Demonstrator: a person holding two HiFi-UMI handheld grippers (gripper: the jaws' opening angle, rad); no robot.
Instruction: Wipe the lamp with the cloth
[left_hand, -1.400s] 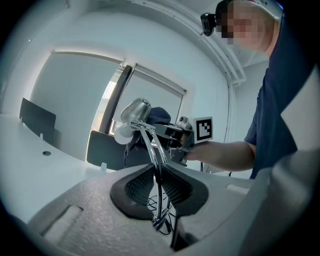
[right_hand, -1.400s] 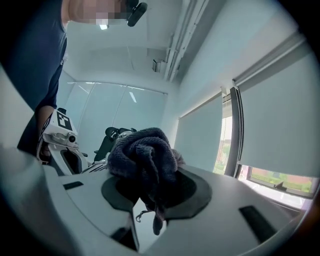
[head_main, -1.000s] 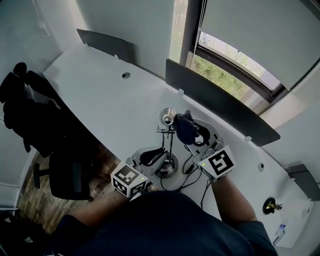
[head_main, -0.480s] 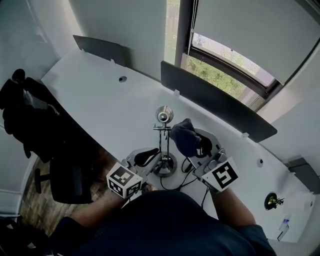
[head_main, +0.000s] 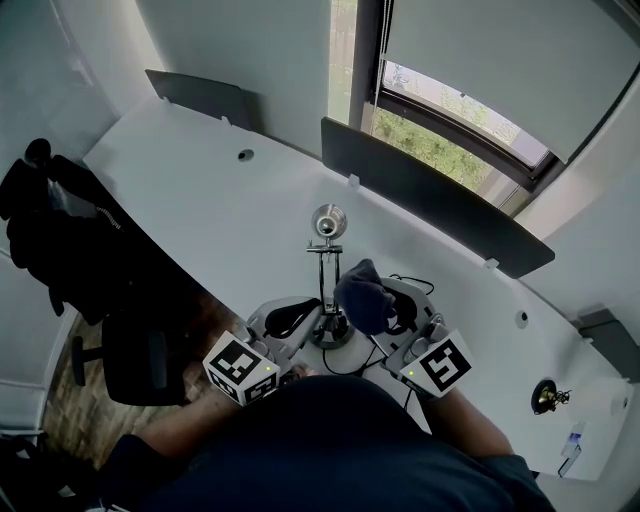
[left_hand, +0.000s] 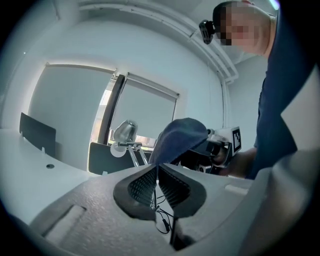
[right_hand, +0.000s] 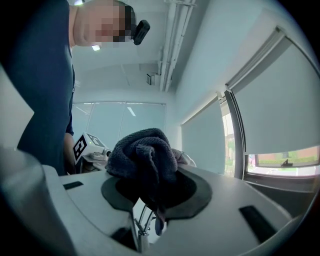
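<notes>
Dark blue cloth (right_hand: 145, 150) is bunched into a thick wad and clamped between the jaws of the right hand-held gripper (right_hand: 152, 187), and a loose end hangs down through the gap. In the head view the cloth (head_main: 360, 295) sits just to the right of the lamp's thin upright stem, below the lamp head and above the round base (head_main: 330, 335). I cannot tell from any view whether it touches the stem. The right hand-held gripper (head_main: 385, 308) reaches in from the person's right, its marker cube nearest the body.

The lamp (head_main: 327, 222) stands upright on the white desk (head_main: 200, 190), its small silvery head at the top of the jointed metal rods. The left hand-held gripper (head_main: 312, 322) comes in low from the left, at the stem just above the base. In its own view the left hand-held gripper (left_hand: 156, 169) has its ribbed black pads drawn almost together, pinching a thin rod of the lamp (left_hand: 125, 132), whose head shows beyond the jaw tips. The cloth (left_hand: 180, 137) looms just to the right of it. A thin black cable (left_hand: 162, 220) lies on the desk under the jaws.

A dark partition screen (head_main: 430, 210) edges the far side of the desk below the window (head_main: 450, 130). A black chair (head_main: 60, 240) with dark clothing on it stands at the left.
</notes>
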